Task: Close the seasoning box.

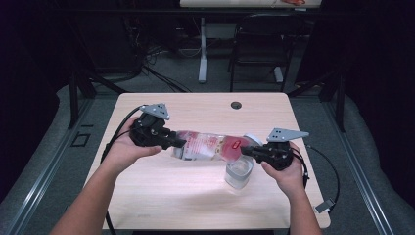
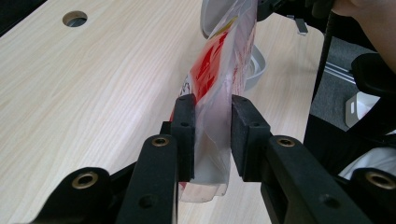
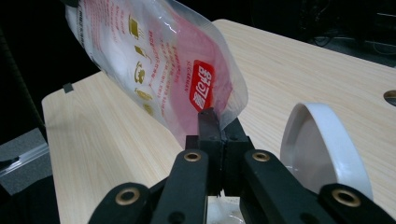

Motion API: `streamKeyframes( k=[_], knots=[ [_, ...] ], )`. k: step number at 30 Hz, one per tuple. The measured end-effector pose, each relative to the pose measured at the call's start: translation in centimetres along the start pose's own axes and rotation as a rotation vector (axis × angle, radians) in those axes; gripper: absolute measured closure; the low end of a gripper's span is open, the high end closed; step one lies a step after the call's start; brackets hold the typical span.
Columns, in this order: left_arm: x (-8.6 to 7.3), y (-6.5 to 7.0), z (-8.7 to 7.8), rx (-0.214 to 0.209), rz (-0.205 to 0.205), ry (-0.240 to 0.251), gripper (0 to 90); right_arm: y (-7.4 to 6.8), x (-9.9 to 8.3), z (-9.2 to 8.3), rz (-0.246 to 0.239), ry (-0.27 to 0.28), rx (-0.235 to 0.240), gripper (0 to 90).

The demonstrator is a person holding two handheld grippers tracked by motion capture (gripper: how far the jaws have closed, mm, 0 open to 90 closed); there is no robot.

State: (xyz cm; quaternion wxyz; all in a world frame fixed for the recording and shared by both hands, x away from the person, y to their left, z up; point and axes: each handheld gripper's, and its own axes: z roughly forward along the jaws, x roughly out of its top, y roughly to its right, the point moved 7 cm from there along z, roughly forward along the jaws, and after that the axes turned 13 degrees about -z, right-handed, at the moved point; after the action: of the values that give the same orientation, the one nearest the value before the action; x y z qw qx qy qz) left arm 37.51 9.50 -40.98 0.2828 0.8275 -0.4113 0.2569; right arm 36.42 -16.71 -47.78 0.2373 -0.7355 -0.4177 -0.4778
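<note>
Pouch (image 1: pixel 208 146) of clear plastic with red print hangs above the wooden table (image 1: pixel 147 191), stretched between both grippers, its long axis running from nine o'clock to three o'clock in the high view, dipping a little toward three. Just below its three o'clock end stands a clear glass cup (image 1: pixel 239 172), with a white bowl (image 3: pixel 322 144) tipped on edge close behind. Left gripper (image 1: pixel 164 138) clamps the nine o'clock end, jaws part-way apart with the thick folded plastic pressed between the pads (image 2: pixel 184 135). Right gripper (image 1: pixel 247 152) pinches the thin three o'clock corner, jaws fully together on the film. That corner sits nearest the cup, so any pour probably turns on the right hand's end dropping toward six o'clock.
</note>
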Motion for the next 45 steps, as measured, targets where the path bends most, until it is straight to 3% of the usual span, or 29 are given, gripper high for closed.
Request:
streamKeyframes(
  k=[18,45],
  knots=[
    [1.03,0.86,0.08,-0.01,0.013,0.015,73.8,0.07,0.1,-0.79,-0.005,-0.051,-0.039,89.6],
    [1.05,0.72,0.31,-0.011,0.006,0.011,74.2,-0.03,-0.21,-0.42,-0.001,-0.062,-0.036,89.4]
  ],
)
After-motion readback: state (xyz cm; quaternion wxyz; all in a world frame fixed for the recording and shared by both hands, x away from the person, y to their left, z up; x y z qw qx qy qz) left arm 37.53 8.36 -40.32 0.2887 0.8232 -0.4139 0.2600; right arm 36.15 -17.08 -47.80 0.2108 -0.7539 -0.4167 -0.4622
